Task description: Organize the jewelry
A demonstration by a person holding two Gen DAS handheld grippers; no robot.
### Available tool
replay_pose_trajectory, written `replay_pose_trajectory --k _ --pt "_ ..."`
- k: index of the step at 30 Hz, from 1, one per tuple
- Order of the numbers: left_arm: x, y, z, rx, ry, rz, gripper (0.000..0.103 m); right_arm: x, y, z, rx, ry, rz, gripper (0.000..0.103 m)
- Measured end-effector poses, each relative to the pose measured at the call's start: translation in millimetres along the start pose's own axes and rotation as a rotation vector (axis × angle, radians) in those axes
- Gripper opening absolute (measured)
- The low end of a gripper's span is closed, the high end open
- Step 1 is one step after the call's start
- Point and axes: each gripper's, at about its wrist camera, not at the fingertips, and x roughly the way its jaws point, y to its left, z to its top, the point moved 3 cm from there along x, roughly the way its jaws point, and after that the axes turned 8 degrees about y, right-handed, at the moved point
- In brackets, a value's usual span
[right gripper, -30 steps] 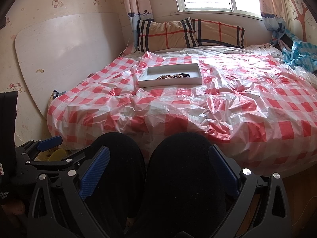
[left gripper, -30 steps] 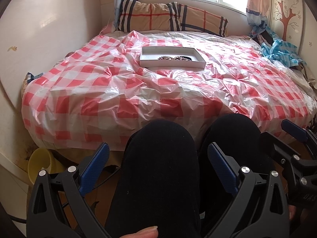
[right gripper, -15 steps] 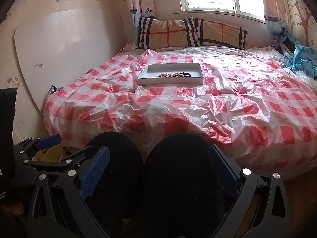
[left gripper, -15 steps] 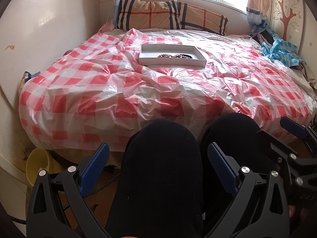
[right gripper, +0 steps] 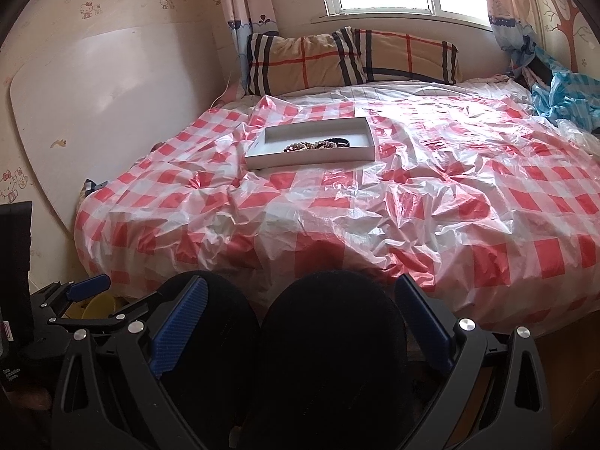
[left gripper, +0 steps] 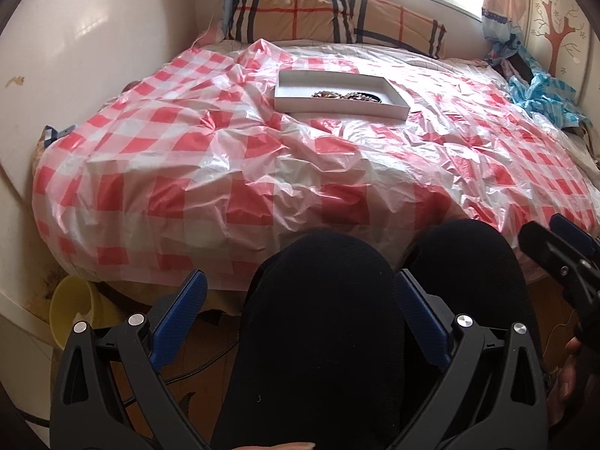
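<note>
Item: left gripper (left gripper: 300, 311), black frame with blue pads, jaws spread wide and empty, held low above the person's dark-trousered knees (left gripper: 318, 300). Right gripper (right gripper: 302, 311), same make, jaws likewise wide apart and holding nothing.

Item: shallow white cardboard tray (right gripper: 311, 157), lying well ahead of both sets of jaws on the red-and-white checked plastic sheet (right gripper: 412, 206) that covers the bed. Inside it, toward the near right, a heap of brown beaded jewellery (right gripper: 309, 146) touching a dark band (right gripper: 339, 143); individual pieces too small to tell apart.

Risks, as judged:
- The sheet is slick and crumpled; a nudge from the jaws may slide or tip the tray.
- The pieces lie heaped, so a pinch may lift several tangled together or drop one into the folds.
- The tray wall nearest the jaws hides part of the heap on approach.

Change against earlier frames: in both views the bed and tray sit slightly nearer and lower, suggesting both grippers have risen and edged forward. Jaws unchanged in spread.
</note>
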Motion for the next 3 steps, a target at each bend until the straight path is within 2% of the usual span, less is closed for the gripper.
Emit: replay_pose_trajectory --k 3 --pt "4.8 2.1 3.9 -0.007 0.005 0.000 0.095 5.2 -0.1 3.6 -0.001 0.002 -0.001 0.096"
